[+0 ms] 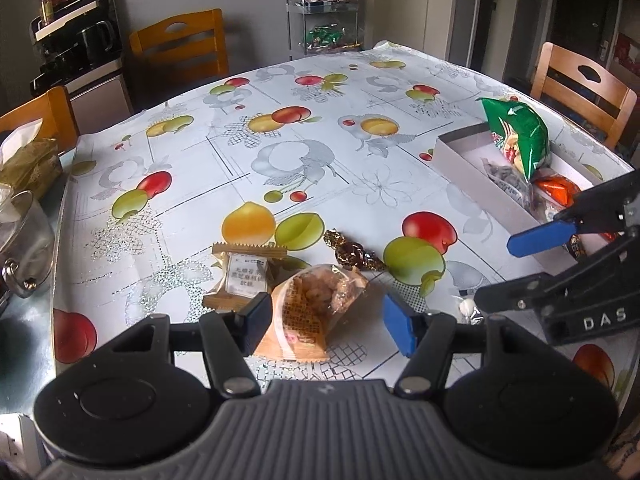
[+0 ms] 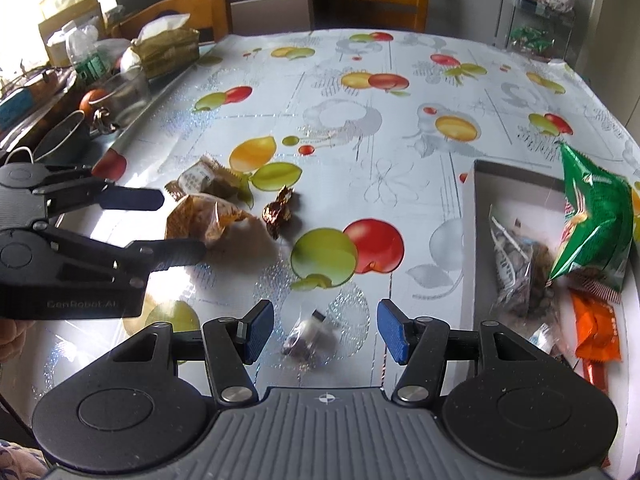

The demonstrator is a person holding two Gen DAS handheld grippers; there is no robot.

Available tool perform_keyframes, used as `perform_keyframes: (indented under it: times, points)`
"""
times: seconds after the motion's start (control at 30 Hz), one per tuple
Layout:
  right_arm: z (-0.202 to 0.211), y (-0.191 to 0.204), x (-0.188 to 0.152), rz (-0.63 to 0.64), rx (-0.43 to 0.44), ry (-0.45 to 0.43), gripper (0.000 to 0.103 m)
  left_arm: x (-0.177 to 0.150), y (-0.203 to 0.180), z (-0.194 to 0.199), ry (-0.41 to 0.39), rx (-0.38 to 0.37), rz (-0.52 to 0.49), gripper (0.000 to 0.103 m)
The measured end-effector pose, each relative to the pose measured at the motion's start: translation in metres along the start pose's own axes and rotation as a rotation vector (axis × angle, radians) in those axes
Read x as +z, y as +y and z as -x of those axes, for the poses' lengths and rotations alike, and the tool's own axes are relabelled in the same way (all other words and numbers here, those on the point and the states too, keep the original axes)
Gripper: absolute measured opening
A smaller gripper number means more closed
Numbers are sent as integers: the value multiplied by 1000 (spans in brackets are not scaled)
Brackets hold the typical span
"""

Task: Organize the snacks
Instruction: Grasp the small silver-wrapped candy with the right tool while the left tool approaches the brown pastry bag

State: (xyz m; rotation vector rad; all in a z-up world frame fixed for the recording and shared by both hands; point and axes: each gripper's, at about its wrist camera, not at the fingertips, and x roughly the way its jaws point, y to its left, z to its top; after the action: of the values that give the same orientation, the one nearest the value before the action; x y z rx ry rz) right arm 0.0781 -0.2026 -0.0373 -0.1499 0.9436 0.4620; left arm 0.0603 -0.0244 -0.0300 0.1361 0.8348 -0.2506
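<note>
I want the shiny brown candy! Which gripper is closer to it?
Left. The left gripper sits just short of the shiny brown candy, over the orange packet; the right gripper hangs further off, over a small clear-wrapped sweet.

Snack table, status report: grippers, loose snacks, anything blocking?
Left gripper open around orange packet. Right gripper open over small clear candy. White box part filled. Nothing blocking.

— What's behind the table?
— Wooden chairs (image 1: pixel 182 46), upper left; a glass shelf (image 1: pixel 325 26) at top centre.
— And the left edge?
— A tissue pack (image 2: pixel 168 46), a steel pot (image 1: pixel 22 236).
</note>
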Motion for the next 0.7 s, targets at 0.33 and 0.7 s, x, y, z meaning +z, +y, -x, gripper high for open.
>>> perform_keyframes:
  times: [0.33,0.7]
  points:
    - [-13,8,-9,-13,10,29,56,-1,0,-3,6,-6,-21,61]
    - [-28,14,-13,-32,8,52,40,-5,6,-6,16,-11,-37,61]
